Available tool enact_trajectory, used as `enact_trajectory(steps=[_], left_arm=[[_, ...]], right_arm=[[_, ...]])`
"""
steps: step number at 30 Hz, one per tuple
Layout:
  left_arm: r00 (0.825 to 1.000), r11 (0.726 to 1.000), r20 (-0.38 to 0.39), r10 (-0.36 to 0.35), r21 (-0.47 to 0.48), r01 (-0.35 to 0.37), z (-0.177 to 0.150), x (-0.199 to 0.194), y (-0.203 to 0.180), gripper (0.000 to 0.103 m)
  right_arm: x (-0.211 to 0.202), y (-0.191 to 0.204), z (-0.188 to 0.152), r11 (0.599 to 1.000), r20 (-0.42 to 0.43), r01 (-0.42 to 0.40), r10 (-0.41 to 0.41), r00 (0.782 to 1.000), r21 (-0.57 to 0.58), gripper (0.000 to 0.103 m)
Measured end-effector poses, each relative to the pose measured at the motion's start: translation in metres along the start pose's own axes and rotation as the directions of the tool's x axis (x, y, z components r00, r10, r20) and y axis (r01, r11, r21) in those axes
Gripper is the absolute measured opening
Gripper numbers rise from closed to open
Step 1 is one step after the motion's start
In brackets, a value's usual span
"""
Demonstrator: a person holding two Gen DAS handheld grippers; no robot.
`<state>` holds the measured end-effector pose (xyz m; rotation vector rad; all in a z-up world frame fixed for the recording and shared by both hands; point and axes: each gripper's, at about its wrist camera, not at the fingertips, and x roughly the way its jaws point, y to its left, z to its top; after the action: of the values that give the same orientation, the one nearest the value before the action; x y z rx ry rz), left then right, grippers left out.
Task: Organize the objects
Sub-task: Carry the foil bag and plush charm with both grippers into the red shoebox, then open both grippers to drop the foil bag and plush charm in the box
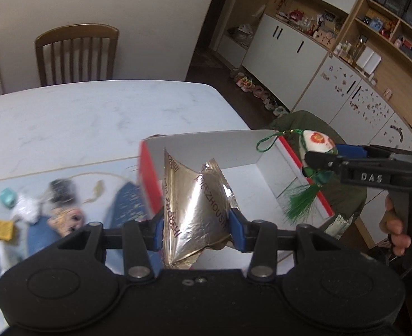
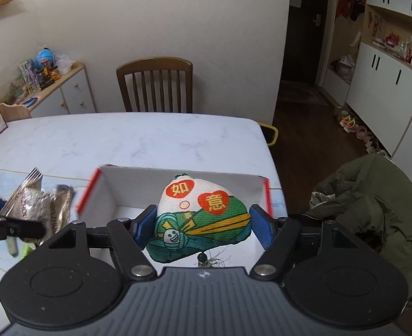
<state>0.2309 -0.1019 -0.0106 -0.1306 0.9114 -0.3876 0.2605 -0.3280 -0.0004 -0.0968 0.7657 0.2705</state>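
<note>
Left wrist view: the left gripper has its fingers clamped on a crinkled foil bag, held above the open box near the table's right edge. The right gripper pinches a stuffed charm with a green tassel over the same box.

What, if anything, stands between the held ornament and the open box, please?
Nothing visible: the green-and-white fabric dumpling ornament, gripped by the right claw, hangs over the red-edged white cardboard box, whose visible floor is bare.
</note>
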Motion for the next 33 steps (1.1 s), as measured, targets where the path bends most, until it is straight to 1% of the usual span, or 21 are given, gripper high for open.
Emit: enact_trajectory(steps=[5, 7, 8, 13, 16, 21, 27, 33], left_arm=[[0.999, 0.999, -0.034, 0.036, 0.027, -0.035, 0.013, 0.04, -0.02, 0.044], [0.998, 0.998, -0.05, 0.042, 0.055, -0.04, 0.016, 0.055, -0.026, 0.044], [0.997, 0.997, -0.054, 0.049, 0.064, -0.045, 0.017, 0.063, -0.028, 0.04], [0.994, 0.996, -0.091, 0.055, 0.077, -0.048, 0.021, 0.096, -0.036, 0.038], [0.989, 0.994, -0.129, 0.071, 0.097, -0.059, 0.02, 0.116, -0.038, 0.038], [0.98, 0.995, -0.185, 0.071, 0.087, -0.056, 0.014, 0.136, -0.034, 0.038], [0.97, 0.994, -0.228, 0.079, 0.09, -0.06, 0.008, 0.154, -0.032, 0.039], [0.968, 0.995, -0.242, 0.073, 0.088, -0.053, 0.007, 0.161, -0.031, 0.039]], right_arm=[[0.025, -0.014, -0.012, 1.0, -0.038, -0.012, 0.011, 0.999, -0.021, 0.071], [0.037, -0.015, -0.018, 0.999, -0.059, -0.005, 0.003, 0.998, -0.039, 0.071], [0.042, -0.015, -0.021, 0.999, -0.072, -0.006, 0.003, 0.997, -0.046, 0.071], [0.066, -0.008, -0.034, 0.994, -0.123, -0.022, 0.009, 0.992, -0.109, 0.071], [0.079, 0.0, -0.041, 0.987, -0.158, -0.034, 0.009, 0.987, -0.156, 0.071], [0.099, 0.004, -0.052, 0.981, -0.222, -0.051, 0.009, 0.975, -0.187, 0.071], [0.106, 0.009, -0.053, 0.97, -0.234, -0.067, 0.011, 0.972, -0.233, 0.072], [0.109, 0.011, -0.051, 0.96, -0.244, -0.089, 0.022, 0.969, -0.266, 0.073]])
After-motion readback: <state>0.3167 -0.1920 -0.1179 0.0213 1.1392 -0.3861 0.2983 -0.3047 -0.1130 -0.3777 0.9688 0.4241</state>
